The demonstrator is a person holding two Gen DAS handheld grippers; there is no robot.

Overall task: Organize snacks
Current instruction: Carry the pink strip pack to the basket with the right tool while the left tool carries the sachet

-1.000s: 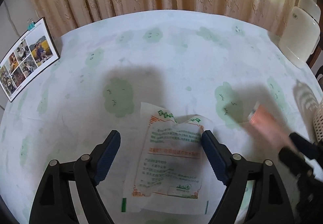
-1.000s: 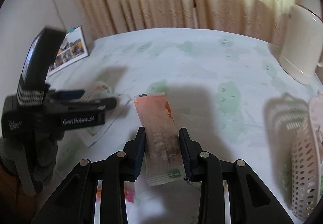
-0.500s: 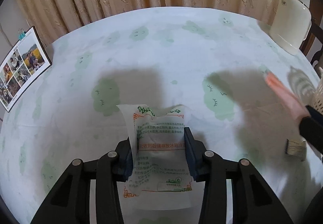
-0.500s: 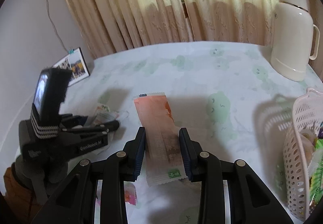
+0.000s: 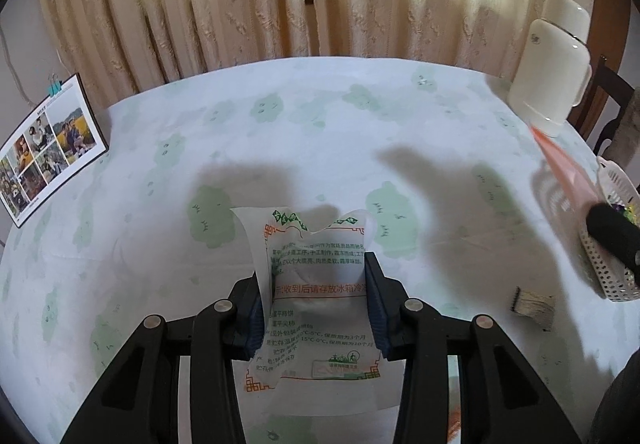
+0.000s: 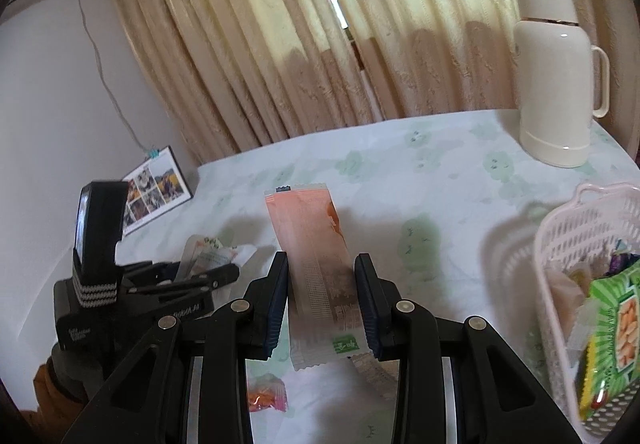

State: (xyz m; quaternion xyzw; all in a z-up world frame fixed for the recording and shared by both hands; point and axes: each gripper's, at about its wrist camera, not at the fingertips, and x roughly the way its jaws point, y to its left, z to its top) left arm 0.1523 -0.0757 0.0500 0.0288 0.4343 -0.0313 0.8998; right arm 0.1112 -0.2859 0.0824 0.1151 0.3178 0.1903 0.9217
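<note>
My left gripper (image 5: pixel 318 264) is shut on a white snack packet with green and orange print (image 5: pixel 316 284) and holds it above the table. My right gripper (image 6: pixel 322 260) is shut on a long orange snack packet (image 6: pixel 312 240), lifted above the tablecloth. The orange packet also shows at the right of the left wrist view (image 5: pixel 564 168), next to the basket. A pink-white perforated basket (image 6: pixel 560 232) at the right holds a green snack bag (image 6: pixel 612 328) and other packets. The left gripper with its white packet (image 6: pixel 204 254) shows at the left of the right wrist view.
A cream thermos (image 6: pixel 556 76) stands at the back right of the round table (image 5: pixel 320 116). A photo calendar (image 5: pixel 44 144) stands at the left edge. A small striped packet (image 5: pixel 534 304) lies near the basket. An orange-pink sweet wrapper (image 6: pixel 266 392) lies below my right gripper. Curtains hang behind.
My left gripper closed on the white packet and lifted it off the table. My right gripper carried the orange packet up and rightward, close to the basket.
</note>
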